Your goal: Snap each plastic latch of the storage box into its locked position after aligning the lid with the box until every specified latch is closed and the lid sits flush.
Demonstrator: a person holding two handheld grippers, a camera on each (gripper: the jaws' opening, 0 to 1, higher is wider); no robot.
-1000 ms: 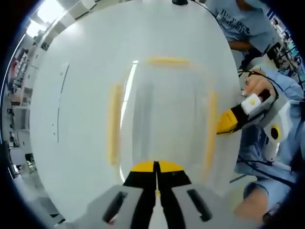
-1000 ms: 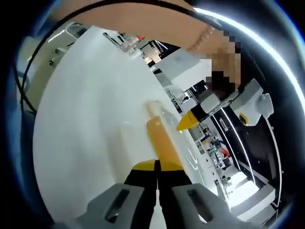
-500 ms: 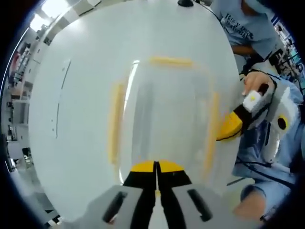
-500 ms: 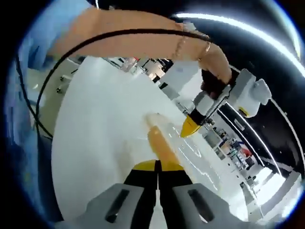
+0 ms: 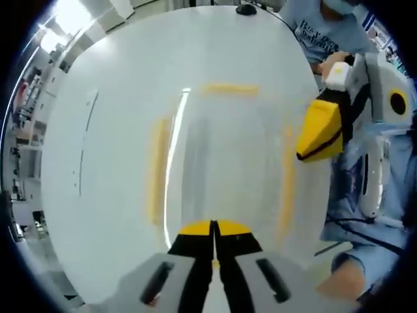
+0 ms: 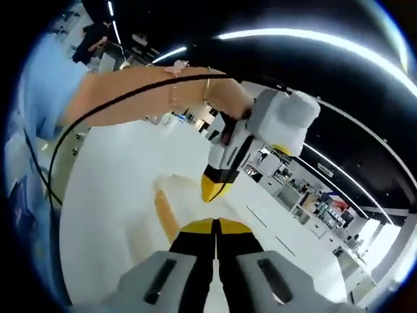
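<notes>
In the left gripper view, the clear storage box [image 5: 221, 163] lies on the white desk [image 5: 111, 130] with its lid on, its long axis running from 6 toward 12 o'clock, away from the left claw [image 5: 214, 229]. Yellow latches edge it: a long one at 9 o'clock [image 5: 156, 171], a short one at 12 [image 5: 229, 88], a long one at 3 [image 5: 287, 182]. The left claw hangs at the near end, its jaws pressed together on nothing. At 2 o'clock the right claw [image 5: 320, 130] hovers above the right-hand latch (tips closed, empty). Behind it, a person's blue shirt [image 5: 326, 32] carries print too blurred to read.

In the right gripper view, the right claw [image 6: 215, 229] is likewise closed and empty.
</notes>
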